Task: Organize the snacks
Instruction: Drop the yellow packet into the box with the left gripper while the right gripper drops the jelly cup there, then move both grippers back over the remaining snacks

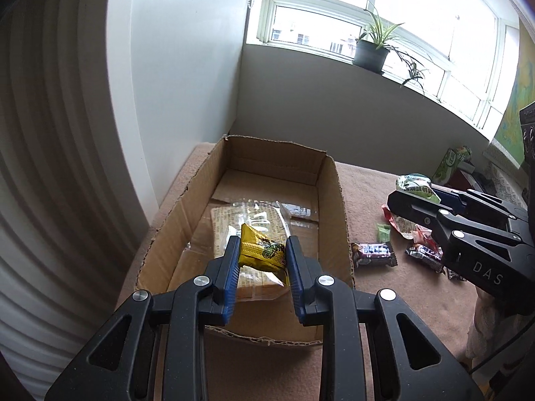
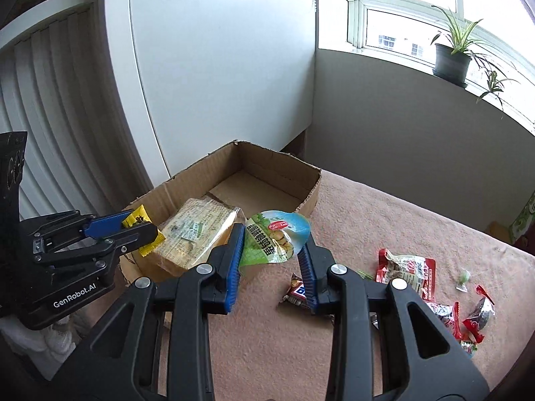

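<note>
**Both hands loaded over the box**

My left hand-held gripper is clamped on a yellow snack packet, held above the near end of the cardboard box; beneath it in the box lies a clear-wrapped cracker pack; my right hand-held gripper pinches a green-and-white pouch just beside the box's near right corner; loose wrapped snacks lie scattered on the pinkish cloth-covered desk to the right; a potted plant stands on the windowsill.
</note>
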